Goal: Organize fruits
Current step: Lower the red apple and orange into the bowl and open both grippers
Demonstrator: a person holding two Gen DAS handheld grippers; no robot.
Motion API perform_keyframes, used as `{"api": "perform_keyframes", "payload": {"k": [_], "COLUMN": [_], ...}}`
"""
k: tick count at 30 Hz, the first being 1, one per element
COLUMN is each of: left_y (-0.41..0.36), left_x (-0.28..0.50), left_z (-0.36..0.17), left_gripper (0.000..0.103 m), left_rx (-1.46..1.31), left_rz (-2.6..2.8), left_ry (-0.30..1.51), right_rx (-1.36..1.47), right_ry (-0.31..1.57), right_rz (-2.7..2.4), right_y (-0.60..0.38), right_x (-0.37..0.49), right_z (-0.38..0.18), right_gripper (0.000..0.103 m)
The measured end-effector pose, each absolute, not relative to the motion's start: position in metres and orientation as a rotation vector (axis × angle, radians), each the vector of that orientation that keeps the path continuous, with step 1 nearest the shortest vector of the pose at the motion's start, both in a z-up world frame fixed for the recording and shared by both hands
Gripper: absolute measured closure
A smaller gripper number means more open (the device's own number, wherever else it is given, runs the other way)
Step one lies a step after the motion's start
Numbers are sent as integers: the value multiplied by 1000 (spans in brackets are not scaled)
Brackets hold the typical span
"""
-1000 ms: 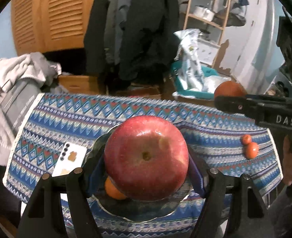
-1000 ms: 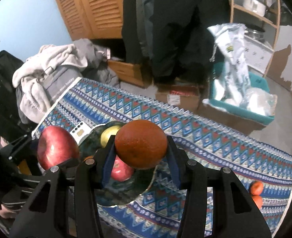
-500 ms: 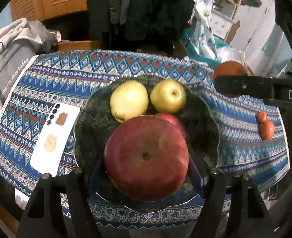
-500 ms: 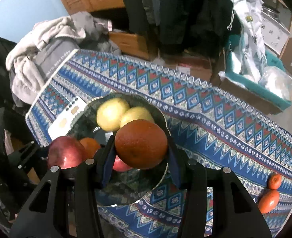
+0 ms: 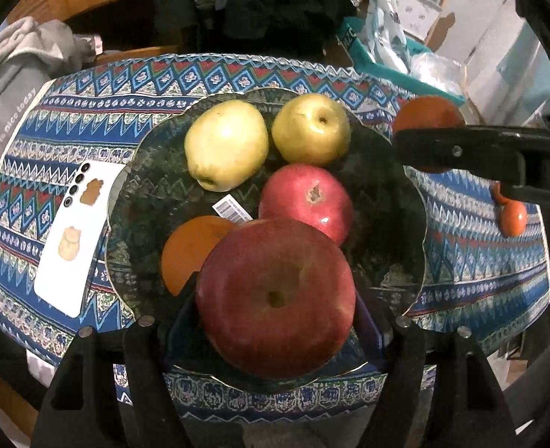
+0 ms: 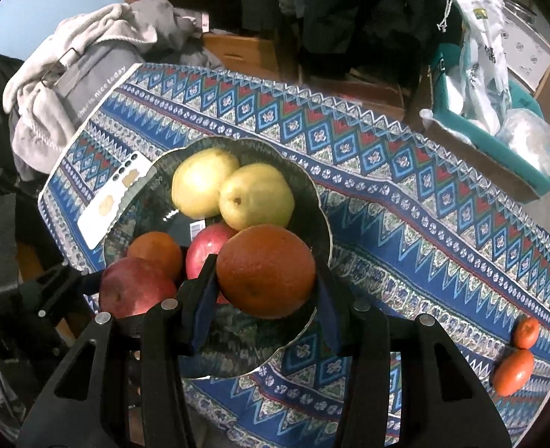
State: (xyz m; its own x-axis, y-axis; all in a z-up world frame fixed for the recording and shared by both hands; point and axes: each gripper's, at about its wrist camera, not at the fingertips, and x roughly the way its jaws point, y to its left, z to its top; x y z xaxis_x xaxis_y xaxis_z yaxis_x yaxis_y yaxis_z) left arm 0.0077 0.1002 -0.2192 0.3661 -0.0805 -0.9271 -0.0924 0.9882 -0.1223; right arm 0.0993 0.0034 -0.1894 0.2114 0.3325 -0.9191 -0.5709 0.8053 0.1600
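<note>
The large red apple (image 5: 275, 298) hid part of the bowl (image 5: 387, 194) and of the orange (image 5: 189, 250) lying in it. Inside lay two yellow apples (image 5: 226, 145), one smaller red apple (image 5: 306, 198) and that orange; two small tangerines (image 6: 516, 369) sat well apart on the patterned cloth (image 6: 405, 224) (a white phone (image 5: 75, 239) lay beside the bowl). The left gripper (image 5: 275, 321) pointed steeply down, clamping the large apple above the bowl, seemingly not touching it. The right gripper (image 6: 265, 287) clamped a second orange (image 6: 265, 270) over the bowl's rim.
</note>
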Motion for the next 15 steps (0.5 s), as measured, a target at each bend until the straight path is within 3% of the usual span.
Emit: {"api": "perform_keyframes", "payload": {"k": [15], "left_y": [113], "left_x": [10], "left_z": [-198], "left_gripper": [24], "left_rx": [-185], "left_rz": [42], "left_ry": [1113], "right_rx": [-196], "right_ry": [1266], "right_rz": [644], "right_y": [1], "right_x": [105], "right_z": [-205], "right_gripper": [55]}}
